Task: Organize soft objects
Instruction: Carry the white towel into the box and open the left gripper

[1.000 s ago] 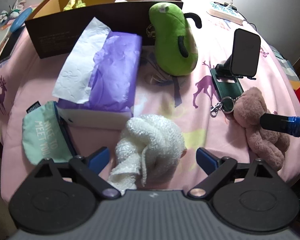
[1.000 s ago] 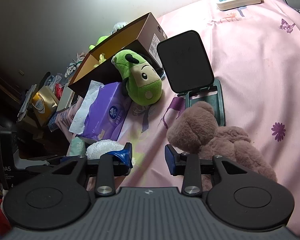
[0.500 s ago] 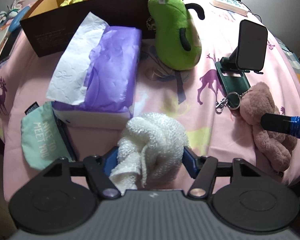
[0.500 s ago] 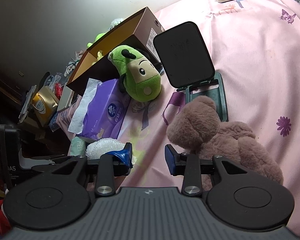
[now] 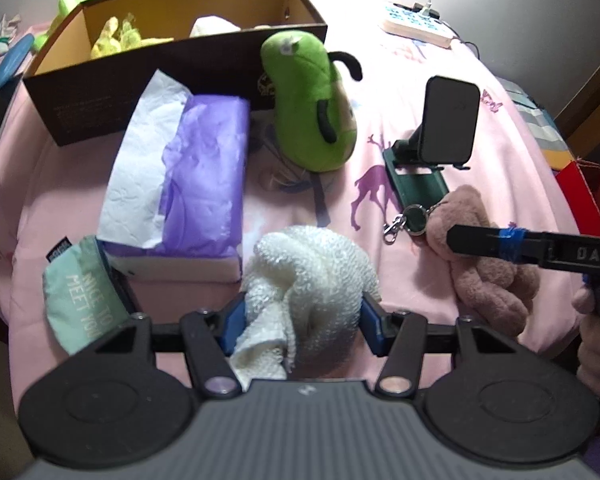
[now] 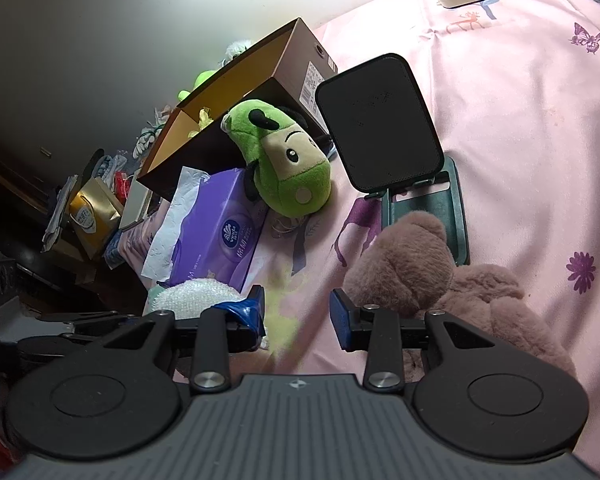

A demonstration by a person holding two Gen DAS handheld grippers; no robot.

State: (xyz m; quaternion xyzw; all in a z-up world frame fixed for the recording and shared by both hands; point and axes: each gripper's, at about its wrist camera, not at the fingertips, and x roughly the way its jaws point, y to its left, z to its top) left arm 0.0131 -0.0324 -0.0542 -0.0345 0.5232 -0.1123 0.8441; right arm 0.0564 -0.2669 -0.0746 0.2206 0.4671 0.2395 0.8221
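Note:
My left gripper (image 5: 302, 322) is shut on a white knitted cloth (image 5: 312, 276), held just above the pink bedspread (image 5: 380, 60); the cloth also shows in the right wrist view (image 6: 196, 298). My right gripper (image 6: 298, 314) is open and empty, its right finger touching the head of a brown teddy bear (image 6: 440, 276) that lies on the bed. The bear also shows in the left wrist view (image 5: 488, 276). A green plush toy (image 5: 312, 108) leans against an open brown cardboard box (image 5: 172, 64) holding small soft items.
A purple tissue pack (image 5: 204, 176) lies left of centre, a mint pouch (image 5: 80, 292) at the front left. A phone stand (image 5: 440, 140) with a keyring (image 5: 414, 220) stands right of the green plush. A power strip (image 5: 416, 26) lies far back. The bed's edge is near.
My left gripper's fingers closed around the white cloth and lifted it slightly. The right gripper stayed open beside the teddy bear, barely moving.

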